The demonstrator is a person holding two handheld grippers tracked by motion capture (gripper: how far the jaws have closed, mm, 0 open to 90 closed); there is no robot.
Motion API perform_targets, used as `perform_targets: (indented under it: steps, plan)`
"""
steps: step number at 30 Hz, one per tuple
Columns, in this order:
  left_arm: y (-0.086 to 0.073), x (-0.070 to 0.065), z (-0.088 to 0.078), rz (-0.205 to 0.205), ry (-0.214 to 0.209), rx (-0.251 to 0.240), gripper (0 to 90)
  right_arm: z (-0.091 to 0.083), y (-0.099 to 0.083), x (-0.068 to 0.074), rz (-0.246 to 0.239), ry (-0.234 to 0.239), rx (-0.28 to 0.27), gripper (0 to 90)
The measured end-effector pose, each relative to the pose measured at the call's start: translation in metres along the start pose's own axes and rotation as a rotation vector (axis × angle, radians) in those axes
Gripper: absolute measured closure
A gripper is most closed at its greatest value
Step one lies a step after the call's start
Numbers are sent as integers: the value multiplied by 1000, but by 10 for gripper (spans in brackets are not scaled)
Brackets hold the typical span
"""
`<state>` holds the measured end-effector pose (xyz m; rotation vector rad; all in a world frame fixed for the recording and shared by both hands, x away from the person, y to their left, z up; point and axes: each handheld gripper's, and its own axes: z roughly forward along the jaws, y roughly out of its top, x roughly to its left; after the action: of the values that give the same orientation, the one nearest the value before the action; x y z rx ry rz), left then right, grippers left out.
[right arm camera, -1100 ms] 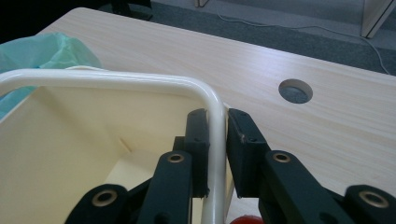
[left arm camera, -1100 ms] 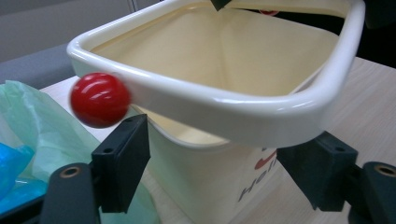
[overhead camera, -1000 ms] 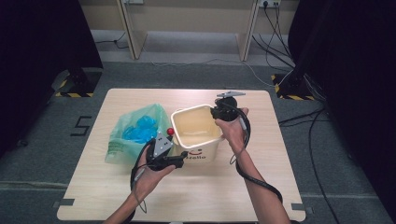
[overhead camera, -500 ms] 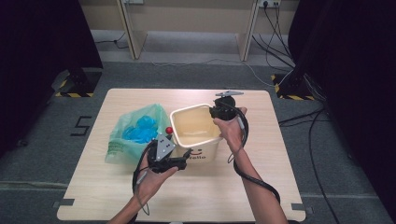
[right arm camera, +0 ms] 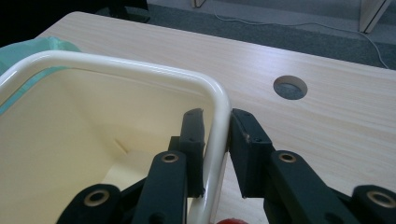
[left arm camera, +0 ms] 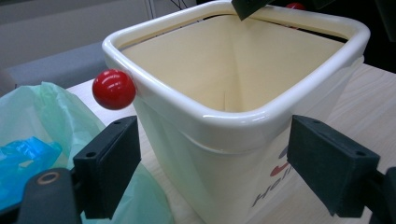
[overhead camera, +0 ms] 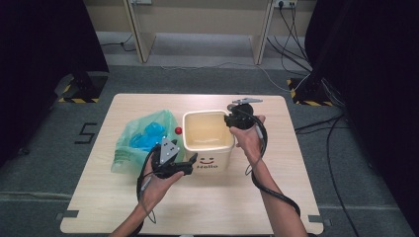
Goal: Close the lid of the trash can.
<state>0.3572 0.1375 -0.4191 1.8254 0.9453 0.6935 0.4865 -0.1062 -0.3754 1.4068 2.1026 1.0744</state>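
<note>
My left claw [left arm camera: 212,168] has just spread wide at the bin's [overhead camera: 207,143] near corner; my right claw [right arm camera: 215,144] loosens, still pinching its rim.

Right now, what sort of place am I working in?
Probably a lab or recording booth, not a home: a lone wooden table on grey carpet, black curtains at both sides, loose cables running to a wall socket, and hazard-striped stand feet on the floor.
</note>
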Motion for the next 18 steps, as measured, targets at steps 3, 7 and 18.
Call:
perform_targets:
  steps: [3, 7, 18]
  plan:
    - [-1, 0, 0, -6, -1, 4, 160, -2, -1, 2, -14, -10, 0, 747]
    - [-3, 0, 2, -7, -8, 17, 163, -3, -4, 3, -39, -19, 5, 740]
    - [-6, 4, 2, -34, -22, 21, 188, -1, -12, -3, -35, -6, 19, 718]
